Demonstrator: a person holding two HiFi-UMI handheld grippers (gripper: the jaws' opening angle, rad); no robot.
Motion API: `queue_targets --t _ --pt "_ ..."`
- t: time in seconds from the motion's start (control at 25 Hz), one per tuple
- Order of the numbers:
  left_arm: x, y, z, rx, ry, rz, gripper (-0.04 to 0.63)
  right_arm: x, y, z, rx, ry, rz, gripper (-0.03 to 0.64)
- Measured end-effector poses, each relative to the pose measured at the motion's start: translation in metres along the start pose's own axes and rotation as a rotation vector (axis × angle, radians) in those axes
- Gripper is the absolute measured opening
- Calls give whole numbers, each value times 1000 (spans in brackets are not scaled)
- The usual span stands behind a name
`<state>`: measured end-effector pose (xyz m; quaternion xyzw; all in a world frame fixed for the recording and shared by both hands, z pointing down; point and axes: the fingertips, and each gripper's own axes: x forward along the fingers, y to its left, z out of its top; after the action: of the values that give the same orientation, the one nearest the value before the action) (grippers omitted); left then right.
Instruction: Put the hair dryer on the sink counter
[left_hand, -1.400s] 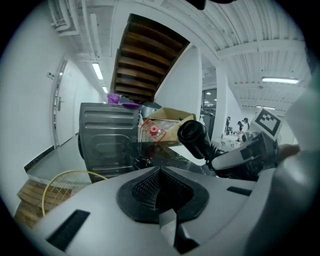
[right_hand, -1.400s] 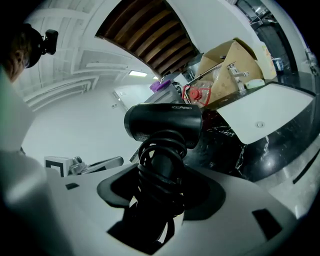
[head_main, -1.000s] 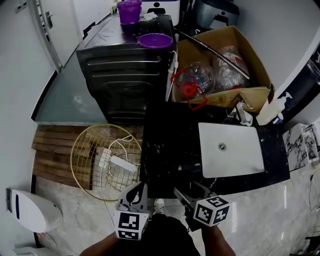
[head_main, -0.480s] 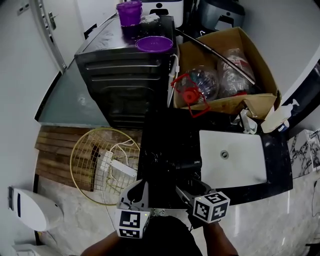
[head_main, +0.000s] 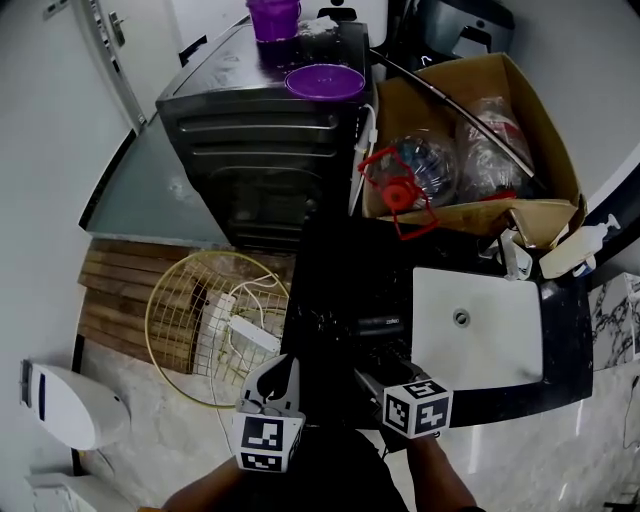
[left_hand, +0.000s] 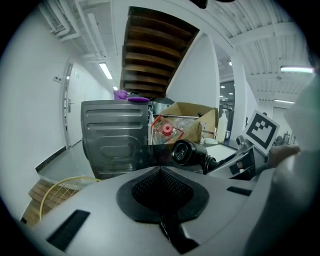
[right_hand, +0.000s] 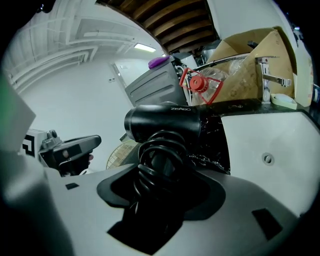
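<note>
The right gripper (head_main: 374, 378), fingers clamped on the hair dryer (right_hand: 162, 122) by its cord-wrapped handle, has lowered it over the black desk (head_main: 335, 265), at 9 o'clock of the sink (head_main: 485, 335); only release remains. The left gripper (head_main: 276, 374) has its fingers closed, empty.

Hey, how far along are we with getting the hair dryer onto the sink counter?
Done: the hair dryer is picked up, its cord-wrapped handle clamped in the right gripper. In hand: it is over the black counter, beside the white basin; the left gripper is shut and empty. Left: set it down and open the jaws.
</note>
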<state>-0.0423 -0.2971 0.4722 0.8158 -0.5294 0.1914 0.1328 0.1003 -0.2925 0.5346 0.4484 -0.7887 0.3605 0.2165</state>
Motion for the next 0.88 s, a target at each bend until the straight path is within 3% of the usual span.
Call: queue_targets --t 0.88 --pt "35 1 -12 -17 73 -28 8 36 -13 -6 -75 117 -94 272"
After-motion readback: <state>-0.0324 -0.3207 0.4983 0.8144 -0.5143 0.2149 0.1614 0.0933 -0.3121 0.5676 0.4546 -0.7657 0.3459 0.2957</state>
